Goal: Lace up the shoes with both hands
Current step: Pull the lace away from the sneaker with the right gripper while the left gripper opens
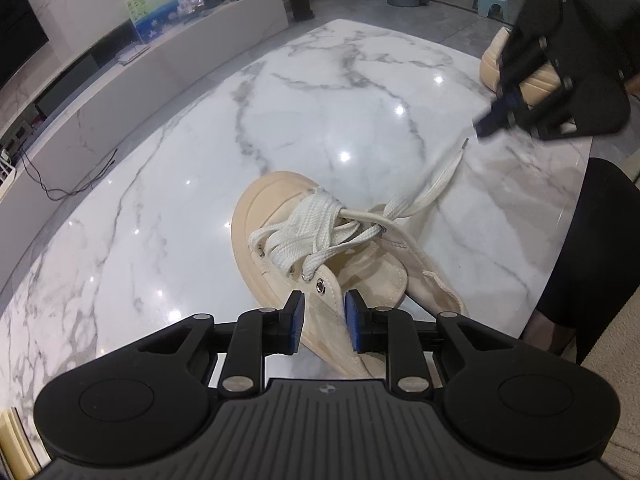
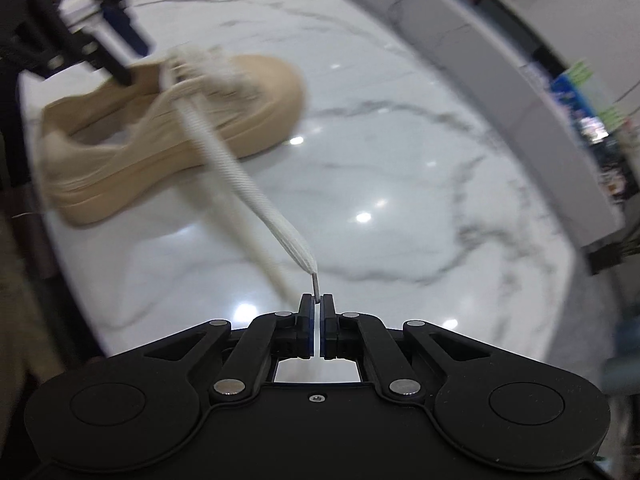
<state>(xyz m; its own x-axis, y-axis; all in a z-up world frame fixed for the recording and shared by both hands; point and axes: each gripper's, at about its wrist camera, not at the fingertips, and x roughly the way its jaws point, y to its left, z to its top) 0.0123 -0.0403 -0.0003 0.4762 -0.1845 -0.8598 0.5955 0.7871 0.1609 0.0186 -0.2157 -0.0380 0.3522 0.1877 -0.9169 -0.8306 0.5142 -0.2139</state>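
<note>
A beige canvas shoe (image 1: 280,208) lies on the marble table, toe pointing away, with white laces (image 1: 304,228) crossed over its front eyelets. My left gripper (image 1: 324,320) is shut on the shoe's near eyelet flap (image 1: 320,286), which stands between its blue pads. One free lace end (image 1: 436,184) runs up to the right toward my right gripper (image 1: 486,124). In the right wrist view that gripper (image 2: 317,304) is shut, with the lace's thin tip (image 2: 316,284) pinched at the very end of its pads. The lace (image 2: 240,184) stretches back to the blurred shoe (image 2: 180,140), where the left gripper (image 2: 124,60) holds it.
A second beige shoe (image 1: 496,64) sits at the far right of the marble table (image 1: 340,100), partly behind the right gripper. A person's dark-clothed leg (image 1: 592,248) is at the table's right edge. A low white cabinet (image 1: 140,92) runs along the left.
</note>
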